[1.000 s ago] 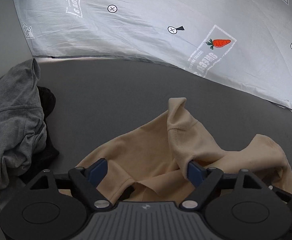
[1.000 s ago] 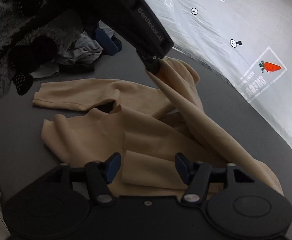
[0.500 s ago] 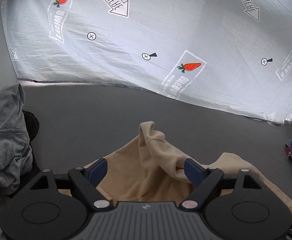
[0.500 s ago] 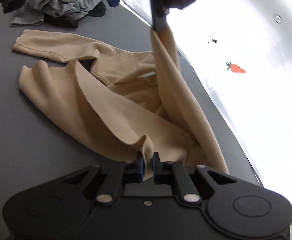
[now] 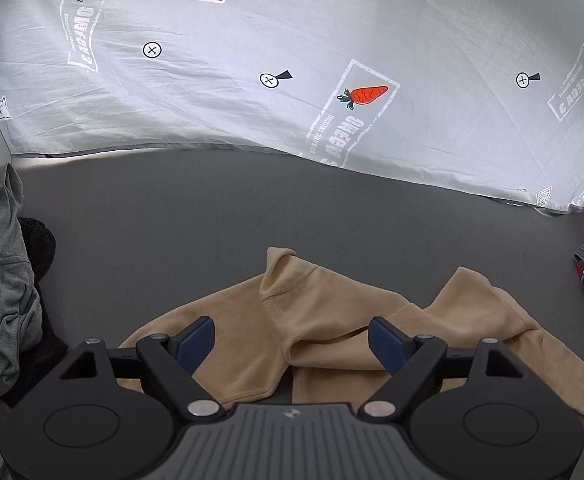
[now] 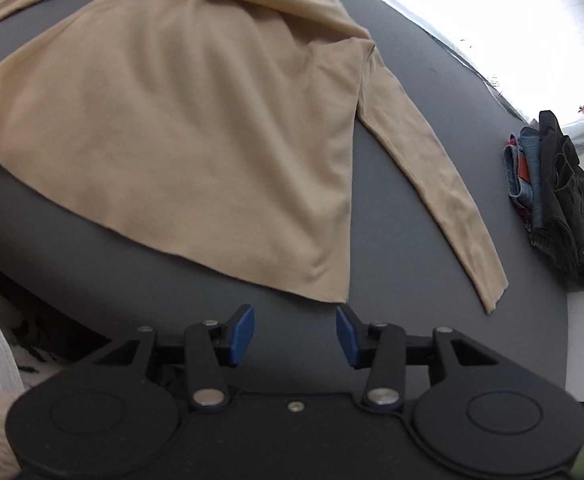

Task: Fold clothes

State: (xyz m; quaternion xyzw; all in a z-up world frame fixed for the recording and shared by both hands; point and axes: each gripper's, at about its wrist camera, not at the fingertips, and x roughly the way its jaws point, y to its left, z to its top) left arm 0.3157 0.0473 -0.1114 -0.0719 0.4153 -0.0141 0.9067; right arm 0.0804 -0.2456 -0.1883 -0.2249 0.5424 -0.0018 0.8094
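The beige long-sleeved top (image 6: pixel 196 120) lies spread on the dark grey table (image 6: pixel 431 320), with its body mostly flat and its lower hem turned toward the right gripper (image 6: pixel 295 336). This gripper has its two blue-padded fingers spread apart and nothing is between them. It is just in front of the hem's corner and does not touch the cloth; a strip of bare table separates them. One sleeve (image 6: pixel 431 176) runs straight from the shoulder toward the right side and ends near the table's front edge. To the right of that sleeve, well apart from it, sits a small pile of dark and denim clothes (image 6: pixel 551 200).

In the left wrist view, the left gripper (image 5: pixel 292 344) is also wide open and holds nothing. The upper part of the same top (image 5: pixel 331 320) lies directly under and ahead of it, with the collar (image 5: pixel 280 264) standing up in a small fold beyond the fingers. Whether the pads (image 5: pixel 196 344) touch the cloth cannot be told. The fabric here is wrinkled and partly doubled over.

On the left of this gripper a heap of grey clothing (image 5: pixel 0 280) rests on the table, with something black under it. Behind the table hangs a pale sheet printed with carrots and arrows (image 5: pixel 331 80).
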